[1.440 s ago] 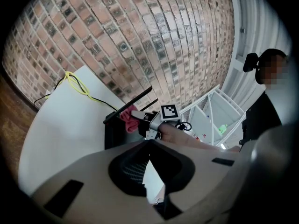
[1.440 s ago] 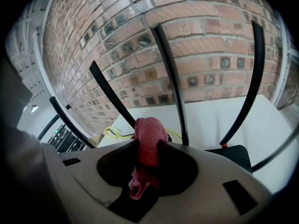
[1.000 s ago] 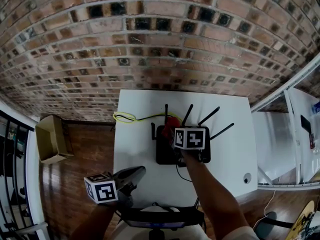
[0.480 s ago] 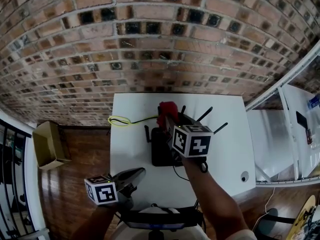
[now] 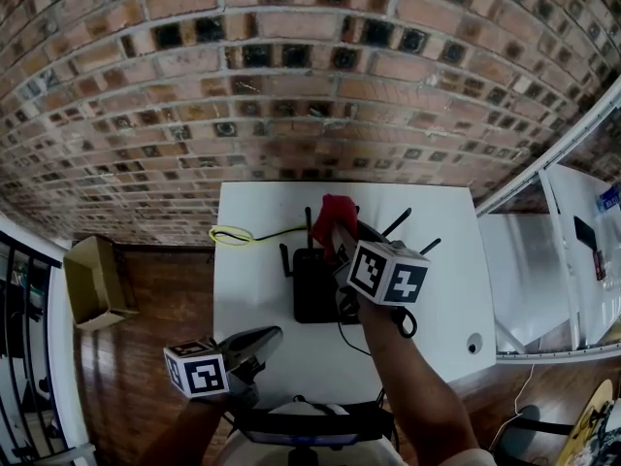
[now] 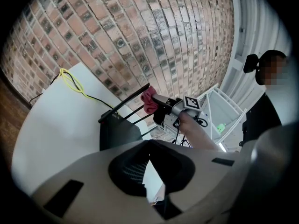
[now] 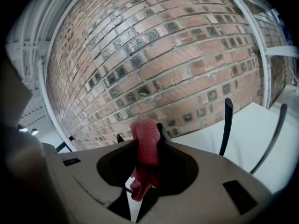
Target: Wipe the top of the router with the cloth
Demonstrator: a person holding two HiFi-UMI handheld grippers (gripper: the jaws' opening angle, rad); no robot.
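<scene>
The black router [image 5: 312, 287] lies on the white table [image 5: 254, 270], its antennas [image 5: 400, 223] pointing toward the brick wall. My right gripper [image 5: 336, 229] hangs above the router's far edge, shut on a red cloth [image 5: 333, 212] that is lifted clear of the top. In the right gripper view the cloth [image 7: 145, 148] is pinched between the jaws of the right gripper [image 7: 148, 139] and droops below them, with two antennas [image 7: 227, 125] to the right. My left gripper [image 5: 270, 335] rests shut and empty at the table's near edge. Its view shows the router [image 6: 119, 130], the cloth [image 6: 149, 100] and the left gripper [image 6: 149, 143].
A yellow cable [image 5: 233, 233] loops on the table's left far corner. A small round object [image 5: 473, 344] sits near the right front corner. A cardboard box [image 5: 97, 278] stands on the wooden floor at left. A person [image 6: 273, 106] is beyond the table's right side.
My right gripper has risen off the router's top with the red cloth and tipped upward toward the wall. The left gripper has stayed in place.
</scene>
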